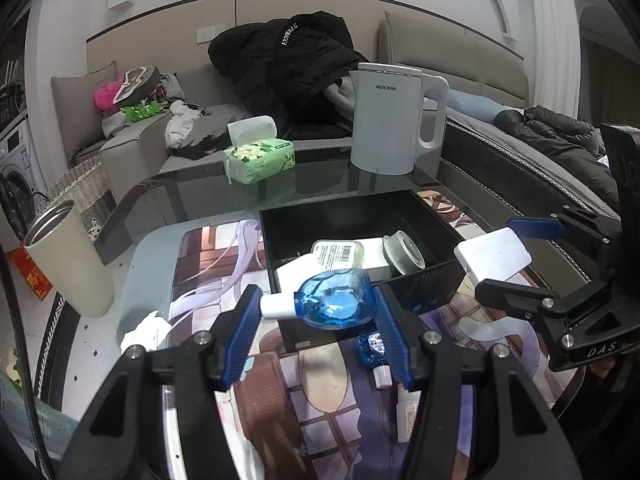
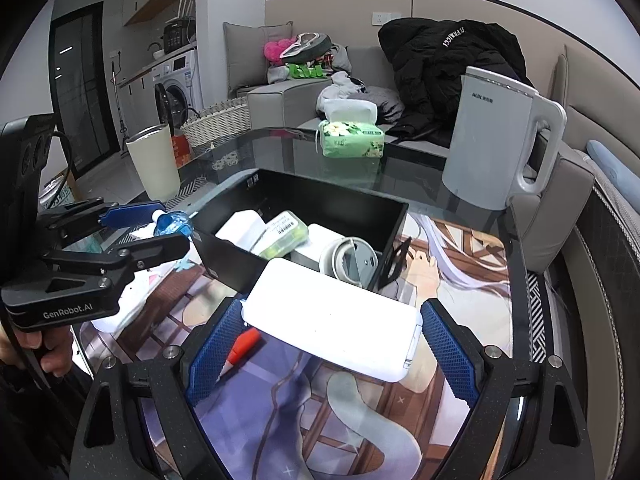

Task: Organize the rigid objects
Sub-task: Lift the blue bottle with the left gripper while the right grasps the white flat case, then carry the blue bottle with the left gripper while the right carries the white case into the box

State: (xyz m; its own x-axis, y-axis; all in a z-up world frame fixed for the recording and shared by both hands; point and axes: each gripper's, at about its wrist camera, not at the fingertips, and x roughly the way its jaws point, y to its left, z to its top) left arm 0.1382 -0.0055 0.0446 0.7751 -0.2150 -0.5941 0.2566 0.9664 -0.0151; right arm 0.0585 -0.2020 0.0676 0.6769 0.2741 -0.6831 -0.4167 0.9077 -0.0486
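Observation:
My left gripper (image 1: 318, 304) is shut on a blue bottle (image 1: 340, 300) with a white cap, held lengthwise in the air just in front of the black box (image 1: 360, 216). My right gripper (image 2: 332, 308) is shut on a flat white box (image 2: 332, 332), held above the picture mat near the black box (image 2: 320, 200). Inside the black box lie a labelled greenish bottle (image 2: 286, 236), a round grey lid (image 2: 352, 264) and white items. Each gripper shows in the other's view: the right gripper (image 1: 494, 256) with the white box, the left gripper (image 2: 176, 224) with the blue bottle.
On the mat lie a second small blue bottle (image 1: 374, 350), a white tube (image 1: 408, 416) and an orange-red item (image 2: 244, 344). A white kettle (image 1: 388, 120), a green tissue pack (image 1: 260, 160) and a beige tumbler (image 1: 68, 260) stand on the glass table (image 1: 200, 192). A sofa with clothes lies beyond.

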